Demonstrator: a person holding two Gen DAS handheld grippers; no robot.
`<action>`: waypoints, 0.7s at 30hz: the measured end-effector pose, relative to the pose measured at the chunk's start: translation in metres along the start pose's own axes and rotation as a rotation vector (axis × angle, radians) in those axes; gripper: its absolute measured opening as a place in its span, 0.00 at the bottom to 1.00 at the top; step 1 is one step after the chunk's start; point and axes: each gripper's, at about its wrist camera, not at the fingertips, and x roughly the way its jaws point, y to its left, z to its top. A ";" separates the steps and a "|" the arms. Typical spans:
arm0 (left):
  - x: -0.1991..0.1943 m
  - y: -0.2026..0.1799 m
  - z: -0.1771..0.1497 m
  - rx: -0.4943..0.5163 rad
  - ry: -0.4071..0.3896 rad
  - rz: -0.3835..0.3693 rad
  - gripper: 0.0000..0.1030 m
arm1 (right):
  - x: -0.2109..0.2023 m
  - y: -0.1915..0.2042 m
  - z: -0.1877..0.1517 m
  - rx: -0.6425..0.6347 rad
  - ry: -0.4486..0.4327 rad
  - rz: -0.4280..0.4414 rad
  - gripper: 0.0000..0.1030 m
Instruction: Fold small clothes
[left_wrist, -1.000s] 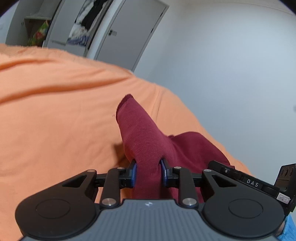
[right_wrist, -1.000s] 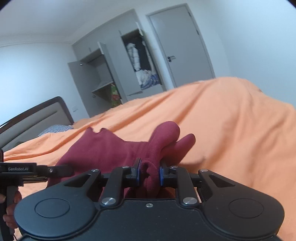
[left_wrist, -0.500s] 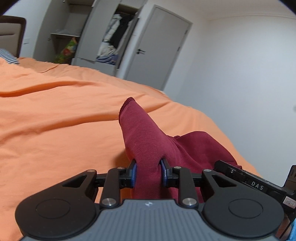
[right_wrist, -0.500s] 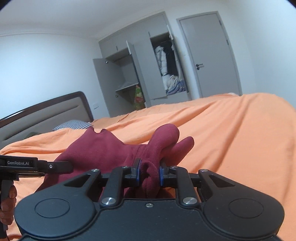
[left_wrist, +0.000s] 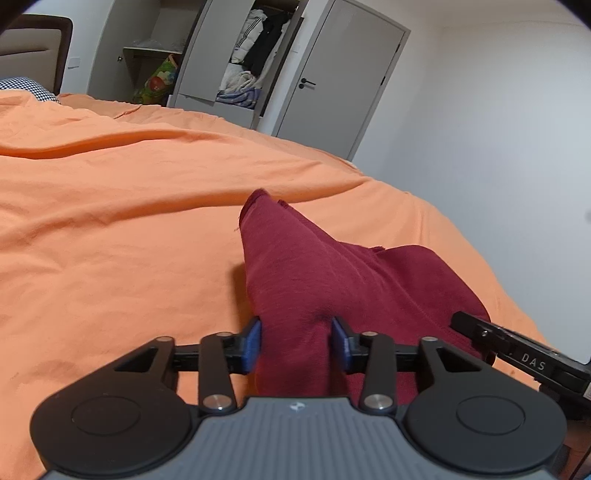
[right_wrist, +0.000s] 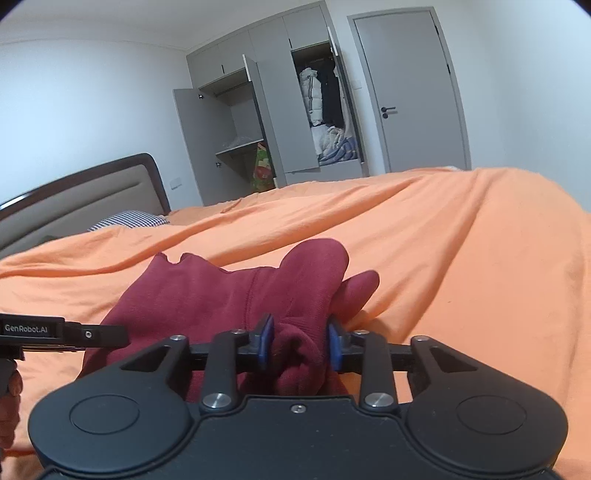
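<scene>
Garment (left_wrist: 325, 273): dark red knit, on orange bedspread (left_wrist: 110, 221) | left gripper (left_wrist: 295, 341) clamps one bunched end, right gripper (right_wrist: 300, 347) clamps the other | handling: probably light, limp, sagging; grip hems or corners, not mid-cloth.

Bare orange bedspread (left_wrist: 110, 229) surrounds the maroon garment (left_wrist: 332, 280).

The little garment (left_wrist: 325, 273) is dark red all over. The bed cover (left_wrist: 122, 206) is bright orange. Each tool is black with blue pads (right_wrist: 265, 341), and the left tool (left_wrist: 295, 341) has a grey ribbed body. The pillow (right_wrist: 129, 220) has small blue and white checks. The wardrobe (right_wrist: 273, 110) and door (right_wrist: 410, 92) are grey. The walls (left_wrist: 498, 129) are white.
</scene>
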 end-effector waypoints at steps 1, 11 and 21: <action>-0.002 0.000 -0.001 -0.001 -0.002 0.003 0.56 | -0.002 0.004 0.001 -0.009 -0.003 -0.007 0.36; -0.047 -0.011 -0.013 0.020 -0.086 0.030 0.95 | -0.048 0.024 -0.003 -0.044 -0.088 -0.046 0.86; -0.096 -0.018 -0.059 0.084 -0.142 0.080 0.99 | -0.120 0.057 -0.039 -0.056 -0.164 -0.061 0.99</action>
